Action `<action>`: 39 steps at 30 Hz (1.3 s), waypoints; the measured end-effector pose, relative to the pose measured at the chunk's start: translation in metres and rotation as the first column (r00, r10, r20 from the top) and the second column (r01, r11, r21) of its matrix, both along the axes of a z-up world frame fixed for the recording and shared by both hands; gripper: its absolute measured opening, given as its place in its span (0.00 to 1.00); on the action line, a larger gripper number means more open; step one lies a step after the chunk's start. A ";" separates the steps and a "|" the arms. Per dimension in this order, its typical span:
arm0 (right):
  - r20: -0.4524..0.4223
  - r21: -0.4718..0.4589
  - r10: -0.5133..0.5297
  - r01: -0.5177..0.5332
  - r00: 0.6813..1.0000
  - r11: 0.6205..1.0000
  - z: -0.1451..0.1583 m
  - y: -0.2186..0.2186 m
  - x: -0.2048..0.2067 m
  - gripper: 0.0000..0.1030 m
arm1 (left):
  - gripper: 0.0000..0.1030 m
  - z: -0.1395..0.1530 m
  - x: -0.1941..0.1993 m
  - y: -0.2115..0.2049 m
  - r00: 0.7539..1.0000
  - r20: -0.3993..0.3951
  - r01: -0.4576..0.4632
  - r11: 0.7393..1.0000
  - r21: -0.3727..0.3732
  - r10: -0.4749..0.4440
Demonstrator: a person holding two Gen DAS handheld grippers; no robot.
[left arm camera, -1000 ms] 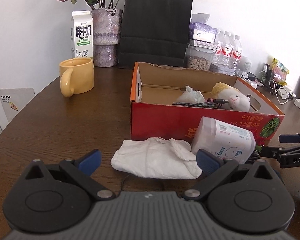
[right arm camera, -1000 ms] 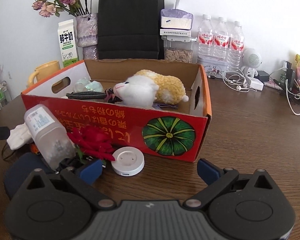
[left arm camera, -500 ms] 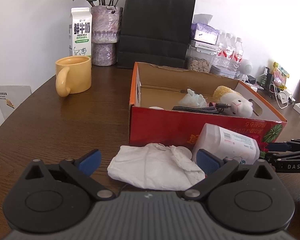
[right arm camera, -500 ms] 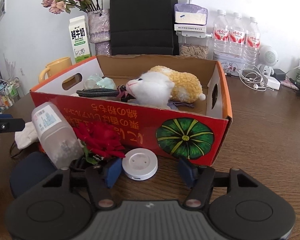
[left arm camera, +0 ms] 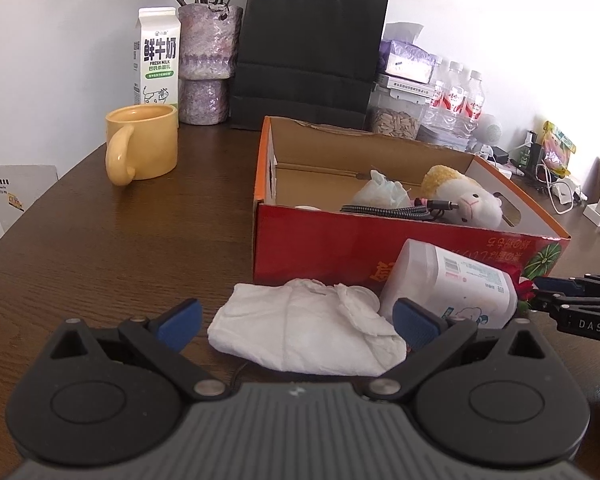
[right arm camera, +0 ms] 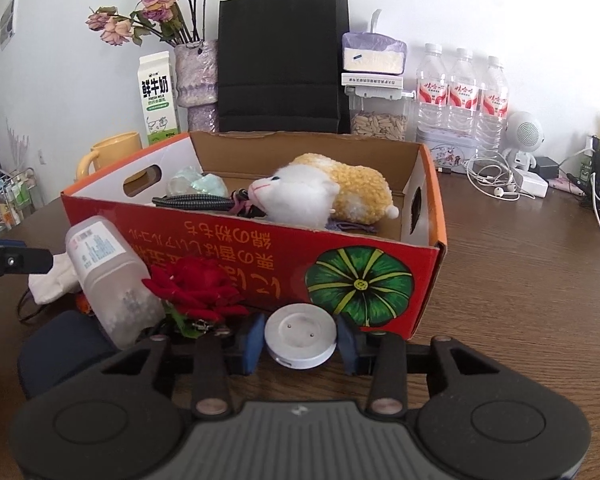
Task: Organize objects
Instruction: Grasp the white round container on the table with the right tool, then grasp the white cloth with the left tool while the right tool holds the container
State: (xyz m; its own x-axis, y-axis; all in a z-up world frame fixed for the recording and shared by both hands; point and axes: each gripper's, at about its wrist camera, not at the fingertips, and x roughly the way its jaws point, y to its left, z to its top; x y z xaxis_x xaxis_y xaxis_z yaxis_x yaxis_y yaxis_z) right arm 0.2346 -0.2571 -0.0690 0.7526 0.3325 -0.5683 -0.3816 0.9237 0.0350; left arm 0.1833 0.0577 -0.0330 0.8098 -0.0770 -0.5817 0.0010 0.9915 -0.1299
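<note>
A red cardboard box (left arm camera: 320, 248) (right arm camera: 220, 248) holds a plush toy (right arm camera: 320, 196), a coiled cable (right arm camera: 192, 202) and a crumpled wrapper. In front of it lie a white cloth (left arm camera: 304, 332), a tipped white plastic bottle (left arm camera: 452, 280) (right arm camera: 108, 276), a red rose (right arm camera: 200, 288) and a white round disc (right arm camera: 300, 334). My right gripper (right arm camera: 300, 336) is closing on the disc, and its blue pads meet the disc's two sides. My left gripper (left arm camera: 296, 316) stands open, with the near edge of the cloth between its fingers. The right gripper's tips (left arm camera: 572, 296) show beside the bottle in the left wrist view.
A yellow mug (left arm camera: 144, 148), a milk carton (left arm camera: 156, 56), a flower vase (left arm camera: 206, 64) and a black paper bag (left arm camera: 308, 48) stand at the back. Water bottles (right arm camera: 460, 96), earphones and chargers (right arm camera: 500, 184) crowd the back right. A dark blue object (right arm camera: 60, 344) lies low left of the right gripper.
The right gripper's jaws have closed from wide apart until the pads meet the white disc. The left gripper stays open over the cloth and has barely moved.
</note>
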 end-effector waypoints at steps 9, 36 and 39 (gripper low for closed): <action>-0.015 -0.008 -0.002 0.002 1.000 1.000 -0.004 0.003 -0.002 0.37 | 1.00 -0.016 0.017 -0.005 0.997 -0.075 -0.005 1.000 0.015 0.007; -0.014 -0.012 -0.012 0.012 1.000 1.000 -0.004 0.002 -0.003 0.37 | 0.84 -0.019 0.005 -0.011 1.000 0.005 -0.025 0.999 0.048 0.025; -0.018 -0.011 -0.011 0.011 1.000 1.000 -0.004 0.002 -0.003 0.37 | 0.64 -0.017 0.001 -0.009 0.999 0.028 -0.023 0.999 0.029 0.022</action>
State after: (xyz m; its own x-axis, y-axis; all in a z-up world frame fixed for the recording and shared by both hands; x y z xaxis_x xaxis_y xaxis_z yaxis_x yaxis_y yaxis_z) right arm 0.2315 -0.2550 -0.0727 0.7461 0.3180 -0.5850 -0.3707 0.9282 0.0319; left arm 0.1845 0.0485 -0.0495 0.8271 -0.0421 -0.5604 -0.0180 0.9947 -0.1012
